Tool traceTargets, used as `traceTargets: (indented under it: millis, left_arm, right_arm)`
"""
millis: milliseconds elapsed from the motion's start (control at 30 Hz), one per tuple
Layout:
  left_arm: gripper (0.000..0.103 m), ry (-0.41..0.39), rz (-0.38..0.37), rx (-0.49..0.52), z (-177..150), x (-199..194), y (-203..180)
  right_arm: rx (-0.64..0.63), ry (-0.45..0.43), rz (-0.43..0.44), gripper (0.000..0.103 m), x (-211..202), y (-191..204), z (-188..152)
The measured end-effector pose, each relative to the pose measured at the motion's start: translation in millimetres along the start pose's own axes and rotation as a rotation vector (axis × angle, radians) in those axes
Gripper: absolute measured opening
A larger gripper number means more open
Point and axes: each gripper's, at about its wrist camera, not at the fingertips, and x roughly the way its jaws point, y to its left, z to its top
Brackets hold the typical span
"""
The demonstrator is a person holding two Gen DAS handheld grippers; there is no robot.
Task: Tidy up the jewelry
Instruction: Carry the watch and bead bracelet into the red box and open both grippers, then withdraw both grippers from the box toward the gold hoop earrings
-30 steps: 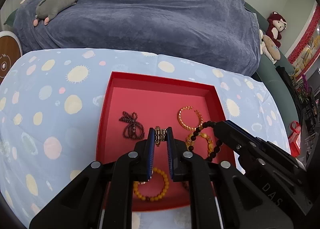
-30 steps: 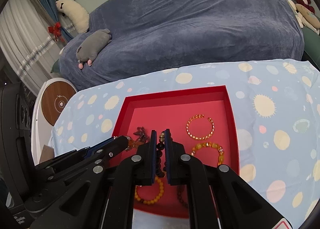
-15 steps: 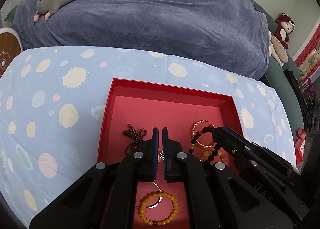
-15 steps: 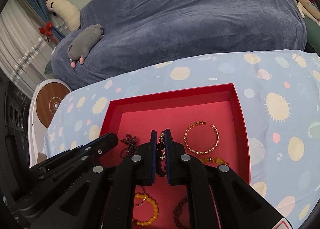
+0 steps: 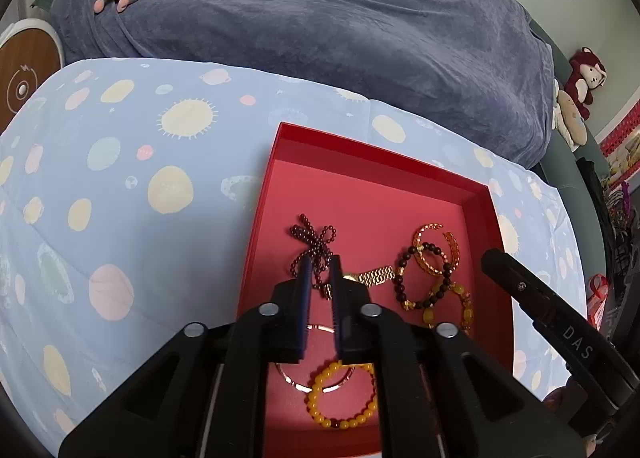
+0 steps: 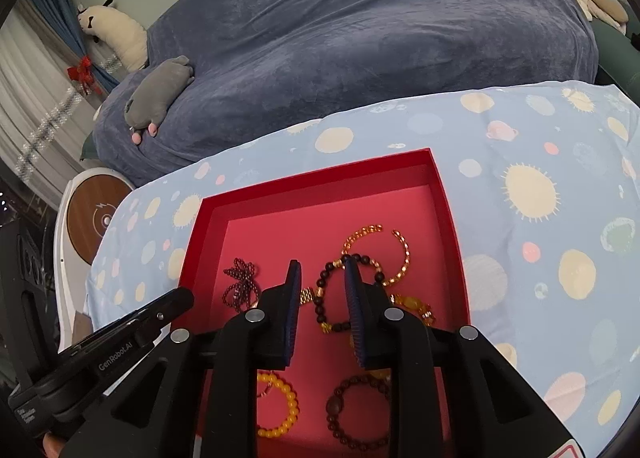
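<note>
Over red tray [image 5: 476, 210] | both hand-held grippers angled down (jaws opening, empty)

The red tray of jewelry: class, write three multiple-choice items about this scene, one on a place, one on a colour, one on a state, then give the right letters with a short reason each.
1. Where does the red tray stand?
A. on a bare wooden floor
B. on a light blue cloth with suns and planets
C. on the grey plush toy

2. What colour is the round-bead bracelet nearest the left wrist camera?
A. yellow
B. green
C. white

3. How is the dark bead bracelet with gold spacers?
A. clamped in the right gripper
B. hanging over the tray wall
C. lying loose on the tray floor

Answers: 1 B, patterned blue cloth surrounds the tray on all sides. 2 A, its beads are plainly yellow. 3 C, the right gripper's jaws are opening and their pads stand apart from the beads, which rest on the floor.
</note>
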Motion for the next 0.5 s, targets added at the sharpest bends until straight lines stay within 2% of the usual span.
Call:
traceTargets:
  millis: [267,400,500]
  left_arm:
    - [0.016,-0.007,-0.003,-0.004,-22.8,-24.2,5.0]
    - [0.029,-0.014,0.001,0.004,-38.4,-39.1,5.2]
    - [0.029,-0.014,-0.001,0.012,-51.6,-49.6,4.6]
  right_arm:
    - [-0.035,-0.016,-0.027,0.023,-29.9,5.0,-25.0]
    - [-0.048,-0.017,-0.034,0.023,-44.7,7.7,-42.7]
    - [-0.047,-0.013,-0.035,0.023,-55.8,8.9,-57.4]
